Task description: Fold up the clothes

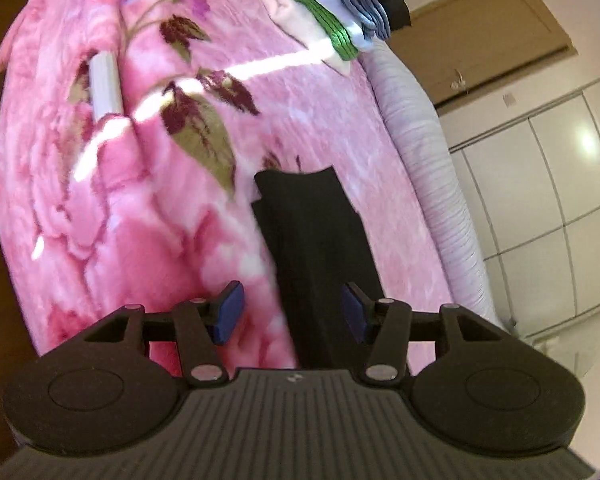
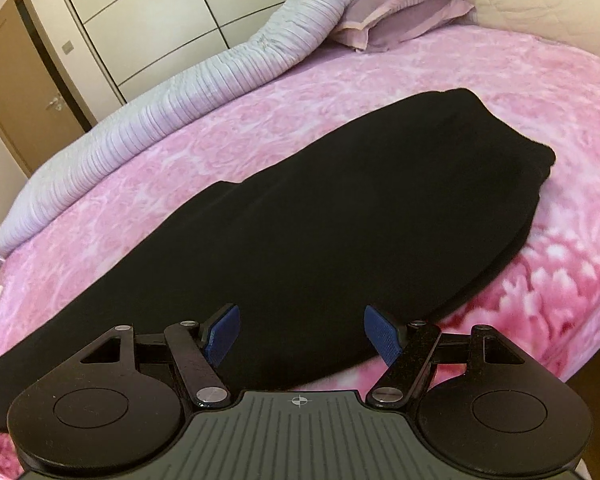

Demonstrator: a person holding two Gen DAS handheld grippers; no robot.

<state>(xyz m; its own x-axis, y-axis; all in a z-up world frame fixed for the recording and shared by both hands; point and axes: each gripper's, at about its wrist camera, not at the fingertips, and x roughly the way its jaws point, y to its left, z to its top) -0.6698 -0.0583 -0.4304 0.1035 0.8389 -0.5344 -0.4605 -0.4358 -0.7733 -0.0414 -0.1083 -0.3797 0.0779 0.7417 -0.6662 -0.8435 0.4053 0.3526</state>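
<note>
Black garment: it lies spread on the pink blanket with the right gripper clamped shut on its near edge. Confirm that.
Not clamped. In the right wrist view the right gripper is open above the black garment, which lies on the pink blanket.

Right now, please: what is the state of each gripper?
Left gripper: open, holding nothing, above the black garment.
Right gripper: open, holding nothing, above the same garment.

Beyond the fingers we see a pink floral blanket (image 2: 380, 80), a rolled lilac ribbed duvet (image 2: 204, 84) along its far edge, a mauve pillow (image 2: 404, 16), white wardrobe doors (image 1: 540, 184) and a brown door (image 2: 16, 88).
</note>
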